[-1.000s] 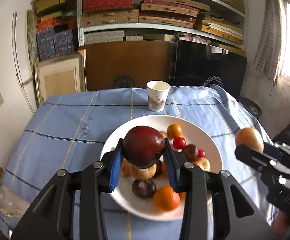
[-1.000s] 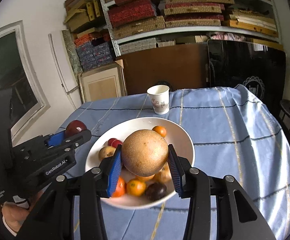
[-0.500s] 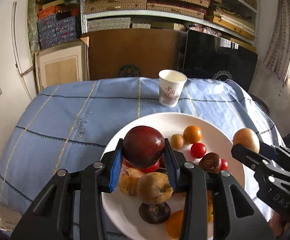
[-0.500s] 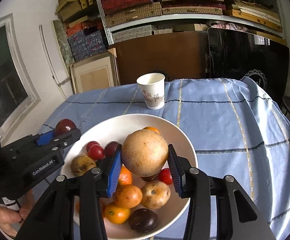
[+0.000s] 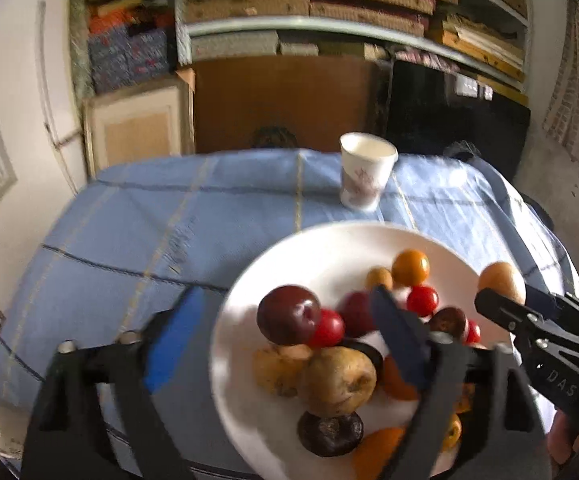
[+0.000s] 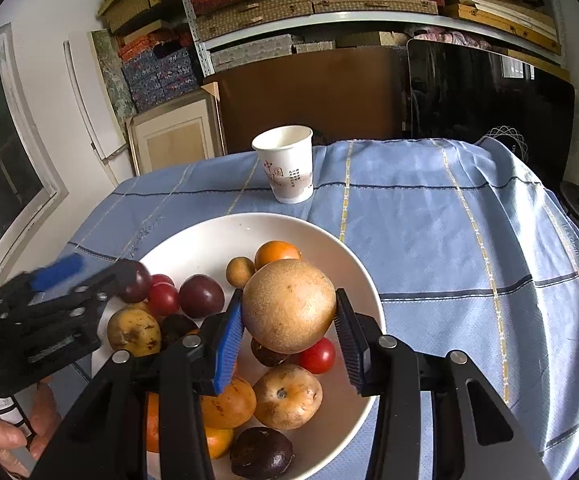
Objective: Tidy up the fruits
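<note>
A white bowl (image 5: pixel 321 240) (image 6: pixel 217 236) holds several fruits: oranges, cherry tomatoes, brown pears, dark passion fruits. My left gripper (image 5: pixel 285 344) is open over the bowl's left side; the dark red plum (image 5: pixel 289 314) lies free between its jaws on the pile, also seen in the right wrist view (image 6: pixel 135 280). My right gripper (image 6: pixel 289 320) is shut on a large tan pear (image 6: pixel 289 306), held just above the fruits in the bowl; it shows in the left wrist view (image 5: pixel 501 276).
A white paper cup (image 6: pixel 285 164) (image 5: pixel 365 172) stands behind the bowl on the blue checked tablecloth (image 6: pixel 449 240). Shelves with boxes, a brown board and a black panel stand behind the table. The table's edges fall off left and right.
My left gripper has opened and released the dark red plum onto the pile in the bowl. My right gripper has lowered the tan pear closer to the fruits.
</note>
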Action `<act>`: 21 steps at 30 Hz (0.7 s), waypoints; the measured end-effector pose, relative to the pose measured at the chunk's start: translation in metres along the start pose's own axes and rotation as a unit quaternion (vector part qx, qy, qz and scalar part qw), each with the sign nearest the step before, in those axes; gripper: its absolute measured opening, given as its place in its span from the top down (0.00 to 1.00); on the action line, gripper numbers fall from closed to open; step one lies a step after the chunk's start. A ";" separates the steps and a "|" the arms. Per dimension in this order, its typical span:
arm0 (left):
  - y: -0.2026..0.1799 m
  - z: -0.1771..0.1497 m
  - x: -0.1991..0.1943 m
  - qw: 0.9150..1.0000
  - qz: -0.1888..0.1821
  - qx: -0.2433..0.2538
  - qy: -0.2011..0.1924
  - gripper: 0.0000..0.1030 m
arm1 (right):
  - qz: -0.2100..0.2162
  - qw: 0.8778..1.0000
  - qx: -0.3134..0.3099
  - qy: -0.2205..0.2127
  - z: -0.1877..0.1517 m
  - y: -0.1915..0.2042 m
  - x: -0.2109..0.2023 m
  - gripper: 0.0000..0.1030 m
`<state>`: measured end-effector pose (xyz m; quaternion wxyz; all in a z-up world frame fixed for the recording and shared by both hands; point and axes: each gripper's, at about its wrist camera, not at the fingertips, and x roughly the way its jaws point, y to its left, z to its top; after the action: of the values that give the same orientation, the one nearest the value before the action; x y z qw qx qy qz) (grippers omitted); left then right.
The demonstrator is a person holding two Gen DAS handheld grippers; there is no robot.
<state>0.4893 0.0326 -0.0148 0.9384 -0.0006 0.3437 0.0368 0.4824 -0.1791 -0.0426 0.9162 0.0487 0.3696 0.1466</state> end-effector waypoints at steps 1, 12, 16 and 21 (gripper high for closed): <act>-0.001 0.001 -0.003 1.000 0.001 0.004 -0.005 0.17 | 0.000 1.000 0.000 0.000 0.000 0.000 0.000 0.57; 0.003 0.008 -0.022 1.000 -0.002 0.001 -0.017 0.17 | 0.001 1.000 -0.010 -0.003 0.001 0.006 0.002 0.55; 0.006 0.009 -0.026 1.000 0.001 -0.002 -0.019 0.17 | 0.007 1.000 -0.007 -0.017 0.003 0.007 -0.014 0.50; 0.006 0.009 -0.040 1.000 0.000 -0.003 -0.024 0.16 | 0.012 0.999 -0.011 -0.028 0.000 0.010 -0.042 0.44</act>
<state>0.4643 0.0364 0.0173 0.9464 -0.0029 0.3208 0.0381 0.4513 -0.1825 -0.0123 0.9248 0.0469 0.3418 0.1602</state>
